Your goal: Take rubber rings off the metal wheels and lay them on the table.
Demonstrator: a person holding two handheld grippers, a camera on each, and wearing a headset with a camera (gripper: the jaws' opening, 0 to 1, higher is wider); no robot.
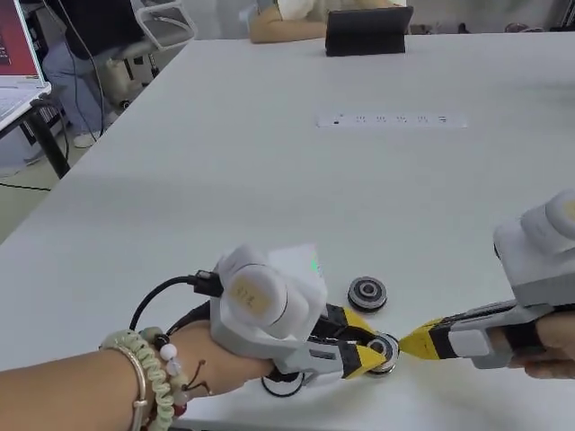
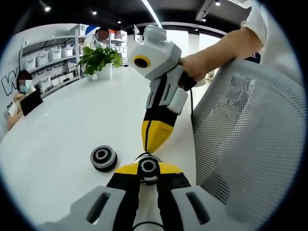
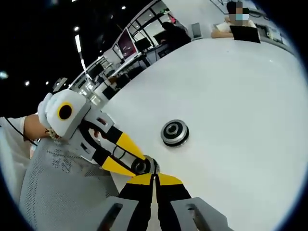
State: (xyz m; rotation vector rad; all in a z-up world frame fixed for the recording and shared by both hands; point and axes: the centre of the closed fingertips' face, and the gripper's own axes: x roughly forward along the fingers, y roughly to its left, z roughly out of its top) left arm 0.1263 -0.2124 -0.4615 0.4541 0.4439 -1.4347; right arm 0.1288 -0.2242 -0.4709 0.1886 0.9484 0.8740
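Metal wheel (image 2: pixel 148 166) with a black rubber ring around it sits near the tabletop's (image 1: pixel 269 162) near edge, toward the right corner, clamped between the yellow tips of the left gripper (image 1: pixel 370 347). The left gripper is clenched on that wheel, one jaw on each side. A hand (image 1: pixel 193 359) with bead bracelets (image 1: pixel 148 382) holds it from the lower left.

The right gripper (image 3: pixel 154 179) comes in from the right, jaws pressed together with no gap, tips touching the held wheel's rim. It may be pinching the ring's edge, but the contact spot is too small to tell.

A second wheel (image 1: pixel 367 293), also with a dark ring on it, lies flat just beyond the held one, apart from both grippers.

A round black-and-white thing (image 1: pixel 283 383) lies under the left gripper's body at the near edge. It is mostly hidden, so ring or wheel is unclear.

Mid-tabletop, further back, there is a white power strip (image 1: pixel 391 119). A dark tablet case (image 1: pixel 368 31) stands at the far edge with a seated person behind it. A grey mesh chair back (image 2: pixel 250 134) shows in the left gripper view.
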